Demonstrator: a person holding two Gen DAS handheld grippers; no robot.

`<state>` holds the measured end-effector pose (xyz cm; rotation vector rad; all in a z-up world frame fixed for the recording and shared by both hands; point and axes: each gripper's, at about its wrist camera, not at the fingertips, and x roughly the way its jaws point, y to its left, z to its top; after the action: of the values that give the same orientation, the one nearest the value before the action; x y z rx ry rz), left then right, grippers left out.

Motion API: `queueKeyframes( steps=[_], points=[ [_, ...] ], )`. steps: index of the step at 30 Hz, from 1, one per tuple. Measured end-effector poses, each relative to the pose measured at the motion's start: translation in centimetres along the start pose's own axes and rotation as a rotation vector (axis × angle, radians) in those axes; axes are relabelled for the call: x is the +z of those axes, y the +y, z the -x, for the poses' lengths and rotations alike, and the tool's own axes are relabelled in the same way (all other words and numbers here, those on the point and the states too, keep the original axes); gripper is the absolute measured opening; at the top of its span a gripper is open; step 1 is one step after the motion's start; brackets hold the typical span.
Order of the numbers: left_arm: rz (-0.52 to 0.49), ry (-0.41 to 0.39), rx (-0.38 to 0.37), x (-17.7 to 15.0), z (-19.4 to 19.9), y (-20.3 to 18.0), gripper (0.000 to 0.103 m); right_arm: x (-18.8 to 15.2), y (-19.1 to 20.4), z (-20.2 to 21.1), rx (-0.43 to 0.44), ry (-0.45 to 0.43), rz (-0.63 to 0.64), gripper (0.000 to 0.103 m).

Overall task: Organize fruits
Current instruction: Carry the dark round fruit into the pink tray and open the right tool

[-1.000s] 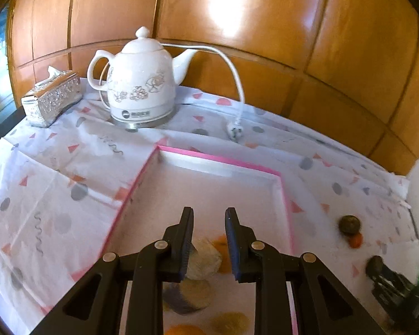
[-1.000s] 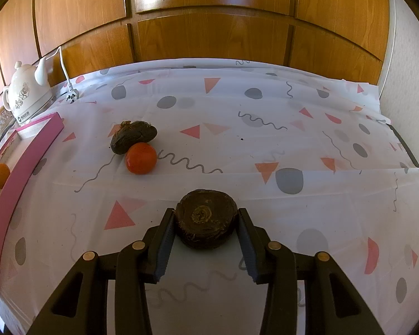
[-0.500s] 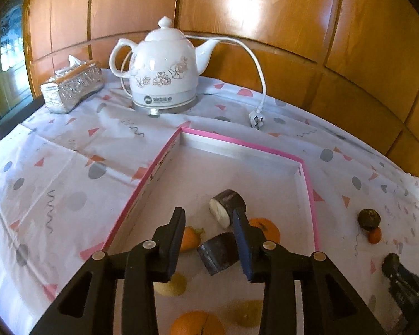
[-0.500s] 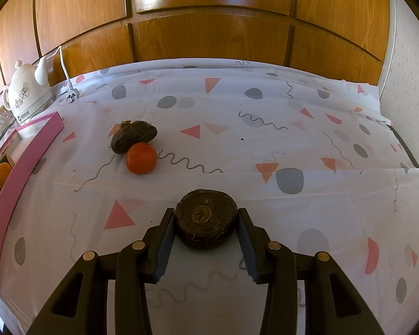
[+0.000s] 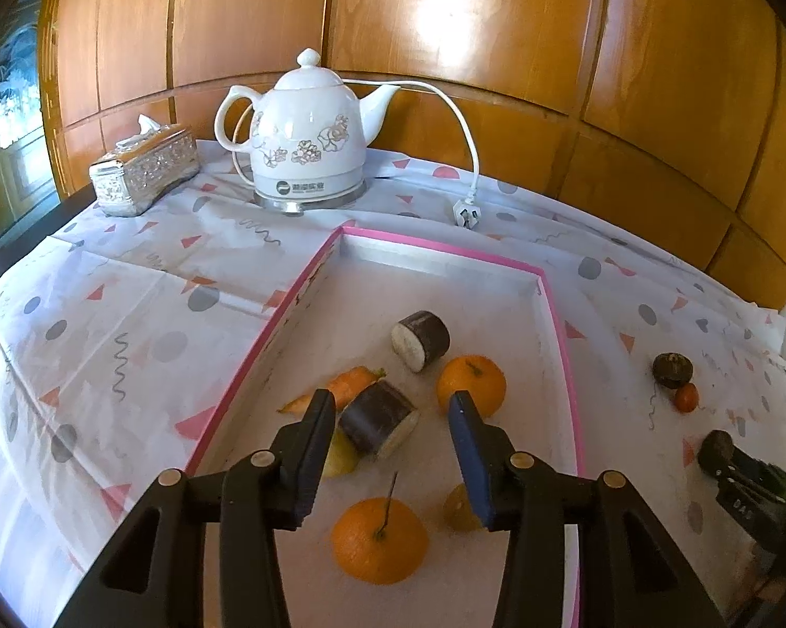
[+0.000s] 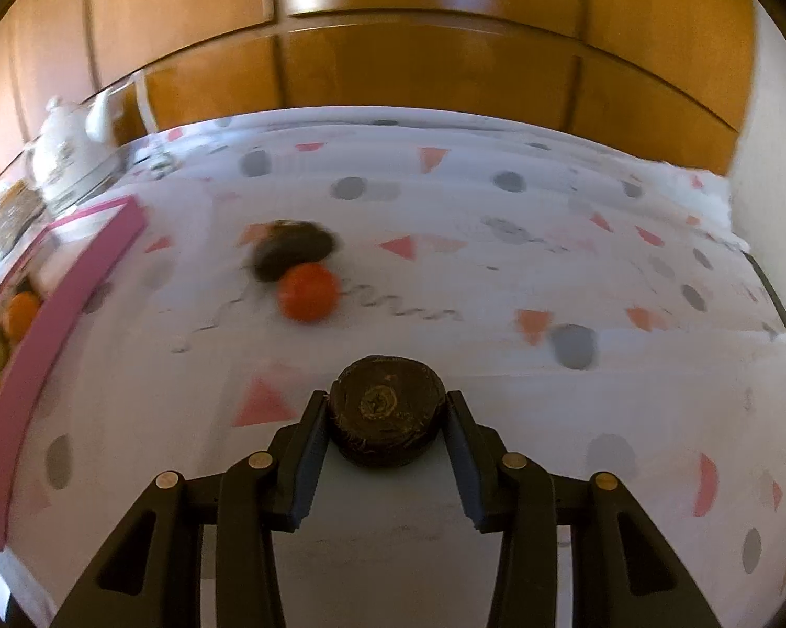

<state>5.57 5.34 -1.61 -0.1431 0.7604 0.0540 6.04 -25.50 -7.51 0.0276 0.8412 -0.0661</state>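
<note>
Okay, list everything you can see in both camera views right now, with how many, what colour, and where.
Tray: one, pink-rimmed, white inside, on the tablecloth.
Oranges: two, orange, in the tray.
Eggplant pieces: two, dark purple, in the tray.
Carrot: one, orange, in the tray.
Dark round fruit: one, brown-black, between the right tongs' pads.
Dark fruit: one, brown-black, on the cloth right of the tray.
Small orange fruit: one, orange-red, beside that dark fruit.
Kettle: one, white, floral, behind the tray.
Tissue box: one, silver, left of the kettle.
Tablecloth: one, white, patterned.
Left tongs: black, jaws opening, nothing gripped, over the tray.
Right tongs: black, clamped on the dark round fruit.
</note>
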Motion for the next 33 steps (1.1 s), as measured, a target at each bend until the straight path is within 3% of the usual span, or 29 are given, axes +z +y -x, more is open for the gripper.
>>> queueKeyframes(
  steps=[8, 12, 18, 25, 28, 30, 33],
  points=[
    [0.03, 0.0, 0.016, -0.5, 0.4, 1.4, 0.046, 1.6, 6.8, 2.9, 0.256, -0.033, 0.141, 0.044],
    [0.057, -0.009, 0.032, -0.6, 0.7, 2.7, 0.047, 2.0, 11.3, 5.2, 0.401, -0.049, 0.27, 0.044],
    [0.116, -0.009, 0.067, -0.7, 0.8, 5.3, 0.047, 1.1, 17.9, 6.3, 0.548, 0.009, 0.447, 0.044],
    [0.148, -0.011, 0.089, -0.9, 1.0, 6.8, 0.047, -0.7, 22.6, 4.8, 0.565, 0.093, 0.569, 0.044],
    [0.146, -0.009, 0.09, -0.9, 1.0, 6.7, 0.049, -0.7, 23.0, 4.3, 0.521, 0.075, 0.563, 0.049],
    [0.141, -0.006, 0.084, -1.0, 1.1, 6.5, 0.049, -0.4, 22.4, 4.2, 0.52, 0.068, 0.524, 0.059],
    [0.13, -0.009, 0.078, -0.9, 1.1, 5.9, 0.049, 0.1, 21.8, 4.3, 0.528, 0.059, 0.472, 0.06]
  ],
)
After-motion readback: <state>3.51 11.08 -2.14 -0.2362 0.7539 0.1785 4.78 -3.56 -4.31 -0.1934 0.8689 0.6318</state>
